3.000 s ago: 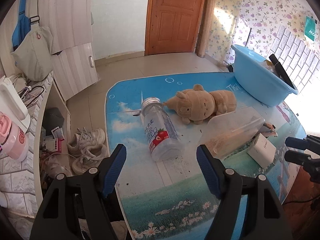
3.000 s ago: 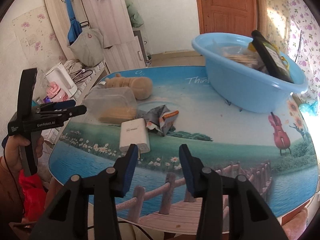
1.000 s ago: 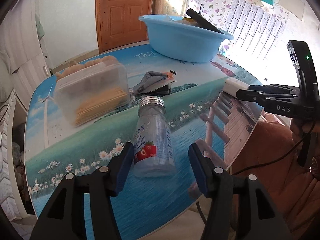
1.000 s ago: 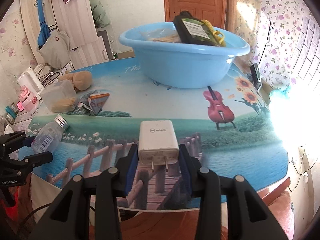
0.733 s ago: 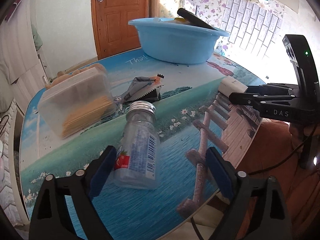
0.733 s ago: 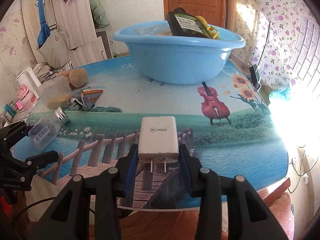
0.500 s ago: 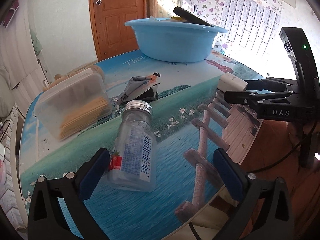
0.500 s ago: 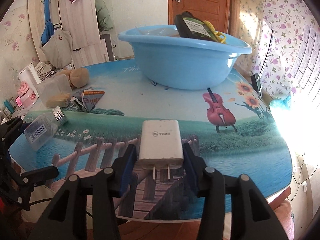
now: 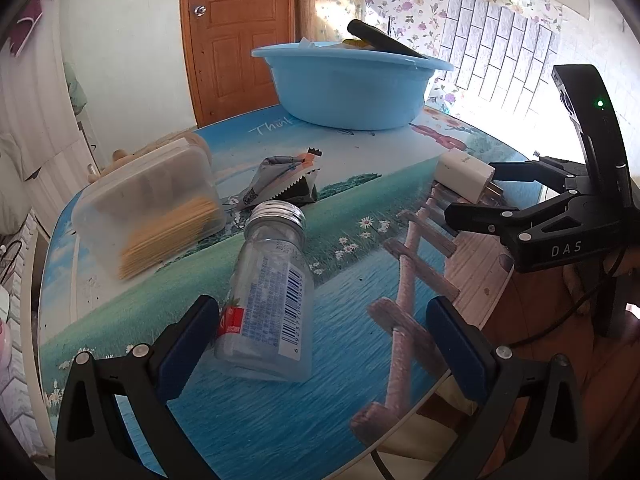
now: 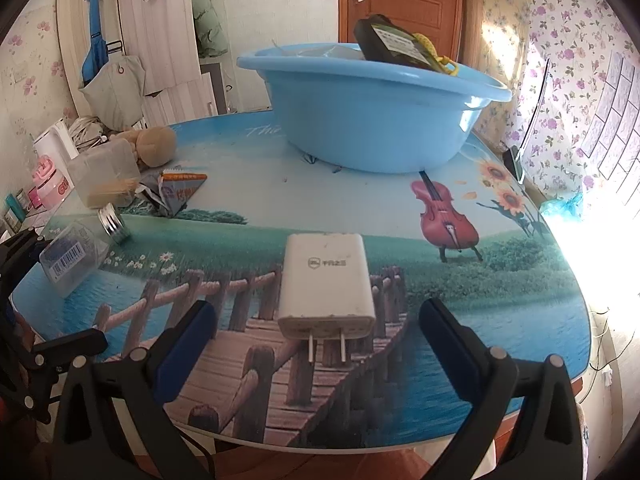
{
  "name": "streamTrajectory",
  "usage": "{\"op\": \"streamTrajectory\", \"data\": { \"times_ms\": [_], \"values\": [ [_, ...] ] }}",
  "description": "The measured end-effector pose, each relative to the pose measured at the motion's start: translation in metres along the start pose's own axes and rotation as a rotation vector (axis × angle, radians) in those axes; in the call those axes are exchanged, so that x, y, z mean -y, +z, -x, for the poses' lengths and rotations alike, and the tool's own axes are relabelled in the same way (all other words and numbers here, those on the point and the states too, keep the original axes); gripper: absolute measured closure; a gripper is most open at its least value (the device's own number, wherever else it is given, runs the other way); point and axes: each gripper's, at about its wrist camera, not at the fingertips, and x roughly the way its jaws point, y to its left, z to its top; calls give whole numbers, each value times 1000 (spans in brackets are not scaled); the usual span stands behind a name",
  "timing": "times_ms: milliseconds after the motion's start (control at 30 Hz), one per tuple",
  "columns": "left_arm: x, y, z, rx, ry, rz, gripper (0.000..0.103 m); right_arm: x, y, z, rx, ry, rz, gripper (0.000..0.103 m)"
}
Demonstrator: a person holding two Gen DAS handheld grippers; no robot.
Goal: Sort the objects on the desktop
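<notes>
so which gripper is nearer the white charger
Right. The right gripper has the white charger lying between its opening jaws, pads clear of it. The left gripper sits off to the side, straddling the clear bottle.

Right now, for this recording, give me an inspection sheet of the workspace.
Surface: table with printed scenery cover.
Job's things: clear bottle lying on its side; white charger flat, prongs toward camera; blue basin with items already in it.
Clutter: plastic box, crumpled wrapper, plush toy.
Grippers: left gripper jaws wide around bottle, not gripping; right gripper jaws opening, charger between, untouched.
Cables: nothing seen on table.
Surroundings: wooden door, floral wallpaper.
</notes>
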Motion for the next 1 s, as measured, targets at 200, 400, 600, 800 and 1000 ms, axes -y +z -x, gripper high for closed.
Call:
{"op": "streamTrajectory", "data": {
  "times_ms": [200,400,600,800,1000],
  "values": [
    [0,1,0,-3,2,-2,0,0,0,0,5,-2,2,0],
    [0,1,0,-2,3,-2,0,-1,0,0,7,-7,0,0],
    [0,1,0,-2,3,-1,0,0,0,0,7,-7,1,0],
    [-1,1,0,2,-1,6,0,0,0,0,6,-6,0,0],
    [-6,2,4,25,5,29,31,3,1,7,37,-14,-18,39]
  ]
}}
